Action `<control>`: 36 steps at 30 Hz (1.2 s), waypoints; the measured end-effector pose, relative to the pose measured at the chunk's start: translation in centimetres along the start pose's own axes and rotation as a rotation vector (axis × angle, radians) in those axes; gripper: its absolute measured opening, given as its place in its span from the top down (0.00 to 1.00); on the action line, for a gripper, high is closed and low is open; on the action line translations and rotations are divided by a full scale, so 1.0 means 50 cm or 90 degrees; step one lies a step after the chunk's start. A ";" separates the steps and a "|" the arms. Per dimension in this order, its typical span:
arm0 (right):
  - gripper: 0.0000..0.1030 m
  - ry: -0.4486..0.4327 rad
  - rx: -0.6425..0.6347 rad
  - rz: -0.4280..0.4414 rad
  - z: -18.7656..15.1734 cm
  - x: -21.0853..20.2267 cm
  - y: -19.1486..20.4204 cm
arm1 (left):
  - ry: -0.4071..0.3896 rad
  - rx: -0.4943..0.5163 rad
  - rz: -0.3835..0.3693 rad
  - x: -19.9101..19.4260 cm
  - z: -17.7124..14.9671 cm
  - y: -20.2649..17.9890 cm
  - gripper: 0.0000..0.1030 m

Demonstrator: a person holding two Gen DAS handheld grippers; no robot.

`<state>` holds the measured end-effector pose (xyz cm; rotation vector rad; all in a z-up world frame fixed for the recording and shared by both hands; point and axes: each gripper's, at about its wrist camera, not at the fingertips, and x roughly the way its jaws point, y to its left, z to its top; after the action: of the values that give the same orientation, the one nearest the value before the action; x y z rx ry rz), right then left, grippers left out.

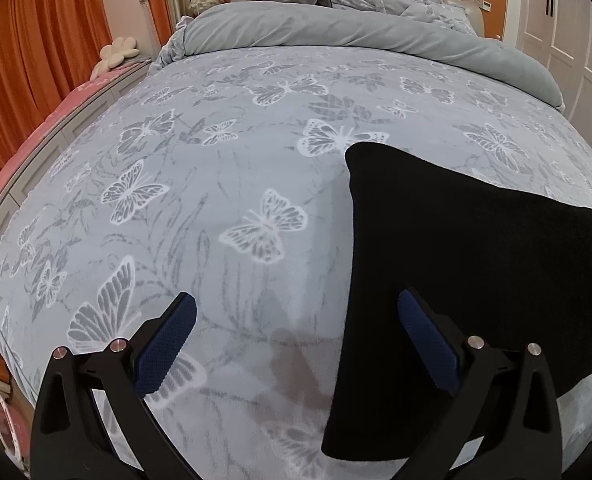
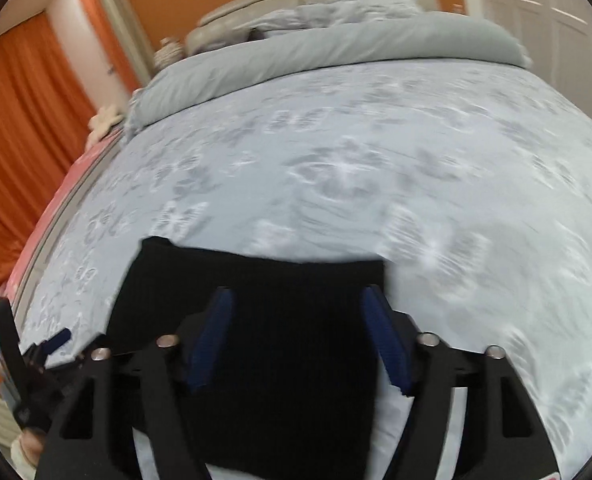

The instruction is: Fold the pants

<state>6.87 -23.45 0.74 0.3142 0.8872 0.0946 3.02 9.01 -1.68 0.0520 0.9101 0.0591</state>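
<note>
The black pants (image 1: 455,264) lie folded into a compact block on the butterfly-print bedspread (image 1: 224,168), at the right of the left wrist view. My left gripper (image 1: 296,316) is open and empty, its right finger over the pants' left edge. In the right wrist view, which is motion-blurred, the pants (image 2: 264,292) lie straight ahead and below. My right gripper (image 2: 299,320) is open above them, holding nothing. The left gripper also shows at the lower left of that view (image 2: 52,344).
A rolled grey duvet (image 1: 335,28) and pillows lie at the far head of the bed, before a beige headboard. Orange curtains (image 1: 36,60) and a pink-topped bench (image 1: 28,136) are on the left. White wardrobe doors (image 1: 567,40) are on the right.
</note>
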 end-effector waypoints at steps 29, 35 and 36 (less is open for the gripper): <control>0.15 0.131 0.205 0.195 -0.187 0.062 -0.104 | 0.140 -0.142 -0.276 0.066 -0.056 -0.018 0.06; 0.65 0.094 0.100 0.187 -0.162 0.004 -0.038 | 0.112 -0.114 -0.322 0.023 -0.031 -0.021 0.64; 0.65 0.088 0.093 0.201 -0.161 -0.018 -0.031 | 0.106 -0.118 -0.336 0.006 -0.031 -0.009 0.66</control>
<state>0.01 -23.25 -3.82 0.5888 0.9779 0.3487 2.02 8.61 -2.89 -0.3699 1.0559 -0.3468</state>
